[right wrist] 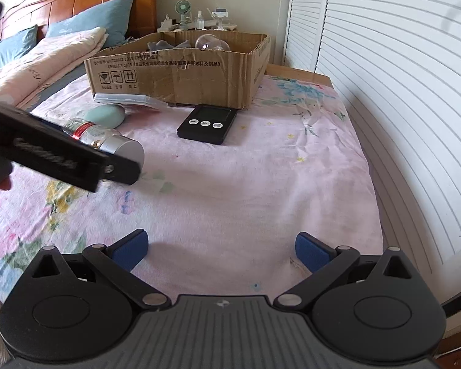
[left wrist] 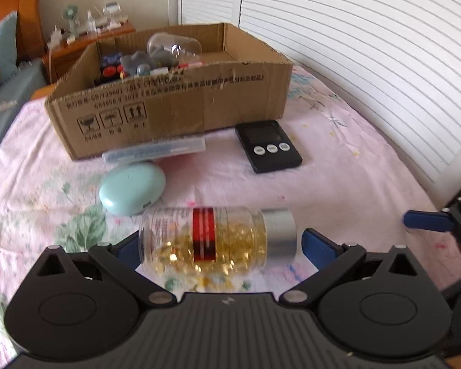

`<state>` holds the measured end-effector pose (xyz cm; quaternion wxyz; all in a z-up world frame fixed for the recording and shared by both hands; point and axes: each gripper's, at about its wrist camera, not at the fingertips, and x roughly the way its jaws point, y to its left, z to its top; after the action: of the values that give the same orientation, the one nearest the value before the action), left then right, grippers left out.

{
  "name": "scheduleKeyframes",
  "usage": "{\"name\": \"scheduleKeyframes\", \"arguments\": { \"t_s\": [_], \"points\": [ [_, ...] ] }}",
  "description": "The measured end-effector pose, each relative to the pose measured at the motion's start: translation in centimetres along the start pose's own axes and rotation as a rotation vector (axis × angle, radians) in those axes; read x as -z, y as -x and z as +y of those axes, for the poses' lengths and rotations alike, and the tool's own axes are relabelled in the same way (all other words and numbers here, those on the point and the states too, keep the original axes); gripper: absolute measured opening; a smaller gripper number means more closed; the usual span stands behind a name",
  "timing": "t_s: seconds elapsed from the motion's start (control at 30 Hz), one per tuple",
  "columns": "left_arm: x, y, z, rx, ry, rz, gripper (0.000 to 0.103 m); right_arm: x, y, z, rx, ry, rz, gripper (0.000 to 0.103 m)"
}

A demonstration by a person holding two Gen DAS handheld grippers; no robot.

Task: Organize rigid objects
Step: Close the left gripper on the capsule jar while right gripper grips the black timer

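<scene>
Low in the frame, your left gripper [left wrist: 219, 244] is straddling the lying capsule bottle [left wrist: 212, 240], jaws wide; your right gripper [right wrist: 221, 249] is hovering wide, holding nothing.

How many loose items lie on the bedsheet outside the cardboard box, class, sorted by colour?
Clear: 2, the clear plastic capsule bottle with silver cap and the flat clear plastic case
Mint green: 1, the oval mint-green case
Black: 1, the flat black digital timer
Total: 4
</scene>
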<state>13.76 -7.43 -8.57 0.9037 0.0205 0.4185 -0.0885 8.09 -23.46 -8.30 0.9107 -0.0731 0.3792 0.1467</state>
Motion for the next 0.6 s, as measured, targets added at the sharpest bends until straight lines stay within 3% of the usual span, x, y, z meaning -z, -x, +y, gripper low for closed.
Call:
{"name": "scheduleKeyframes", "arguments": {
  "t_s": [0.2, 0.6],
  "points": [
    [0.2, -0.2, -0.5, -0.041, -0.038, -0.028, 0.094, 0.2, 0.1, 0.0, -0.002, 0.003, -0.011, 0.103],
    [1.3, 1.3, 2.5, -0.050, 0.017, -0.016, 0.094, 0.2, 0.1, -0.1, -0.011, 0.010, -0.010, 0.103]
  ]
}}
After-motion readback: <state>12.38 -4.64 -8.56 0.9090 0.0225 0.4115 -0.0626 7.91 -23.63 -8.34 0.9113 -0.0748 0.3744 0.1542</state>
